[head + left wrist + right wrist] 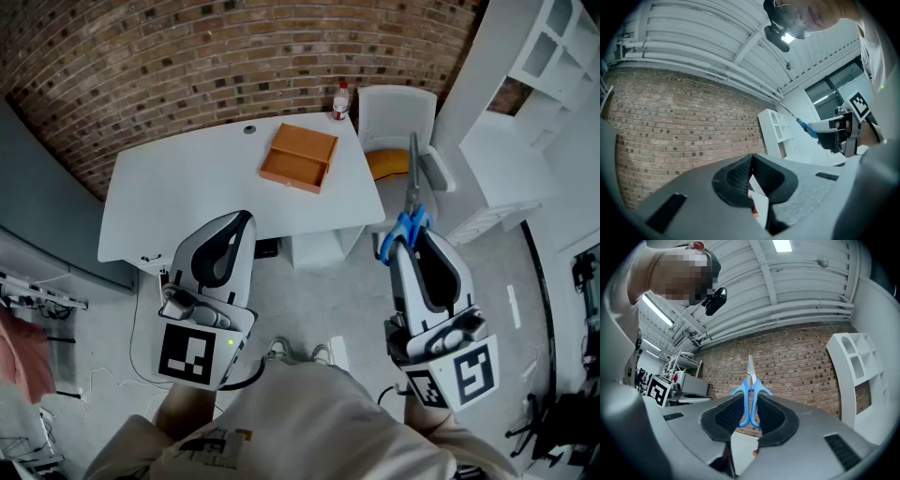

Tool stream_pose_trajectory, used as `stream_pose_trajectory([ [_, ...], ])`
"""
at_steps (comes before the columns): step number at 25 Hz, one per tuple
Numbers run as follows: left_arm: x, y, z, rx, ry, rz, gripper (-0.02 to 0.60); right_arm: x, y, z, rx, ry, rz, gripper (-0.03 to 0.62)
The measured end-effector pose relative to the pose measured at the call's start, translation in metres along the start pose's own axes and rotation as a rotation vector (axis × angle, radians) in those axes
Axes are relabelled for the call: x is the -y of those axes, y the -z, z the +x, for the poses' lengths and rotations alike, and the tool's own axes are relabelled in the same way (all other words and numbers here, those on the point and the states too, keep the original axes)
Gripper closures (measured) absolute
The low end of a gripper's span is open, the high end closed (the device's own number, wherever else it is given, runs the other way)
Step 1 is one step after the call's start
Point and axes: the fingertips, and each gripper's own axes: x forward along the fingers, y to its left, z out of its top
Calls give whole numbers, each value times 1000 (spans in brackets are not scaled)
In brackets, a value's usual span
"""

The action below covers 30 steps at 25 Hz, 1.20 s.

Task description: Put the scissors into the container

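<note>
The scissors (409, 214) have blue handles and closed steel blades that point away from me. My right gripper (412, 242) is shut on their handles and holds them in the air beyond the table's right edge. In the right gripper view the scissors (750, 394) stand upright between the pads of the right gripper (750, 411). The container (299, 157) is a shallow orange tray lying on the white table (187, 187), to the left of the scissors. My left gripper (228, 246) hangs at the table's near edge, shut with nothing in it; its fingertips (750, 161) meet.
A red-capped bottle (340, 101) stands at the table's far right corner. A white chair (400, 127) with a yellow seat sits right of the table, under the scissors. White shelving (544, 66) fills the right side; a brick wall (187, 56) runs behind.
</note>
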Motion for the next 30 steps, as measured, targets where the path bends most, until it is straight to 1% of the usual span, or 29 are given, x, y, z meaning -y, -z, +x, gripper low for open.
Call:
stream_pose_trajectory([
  [6,9,4,2,-18,10,-3,572,5,3,-4,3,-9,27,508],
  [10,24,5,5,-34,2,3,572,16,9,-13,-17,-19,37,508],
  [14,26,14,8,-57,-1,7,572,22,16,-14,-41,-18,39,508],
  [17,32,17,9,-70,-11,2,572,25,20,-15,-54,-34,45,508],
  [24,72,17,8,-89,-40,17,572,46,29,-40,-60,-82,63,508],
  [30,91,13,2,-89,-63,28,572,53,42,-52,-102,-104,57,508],
])
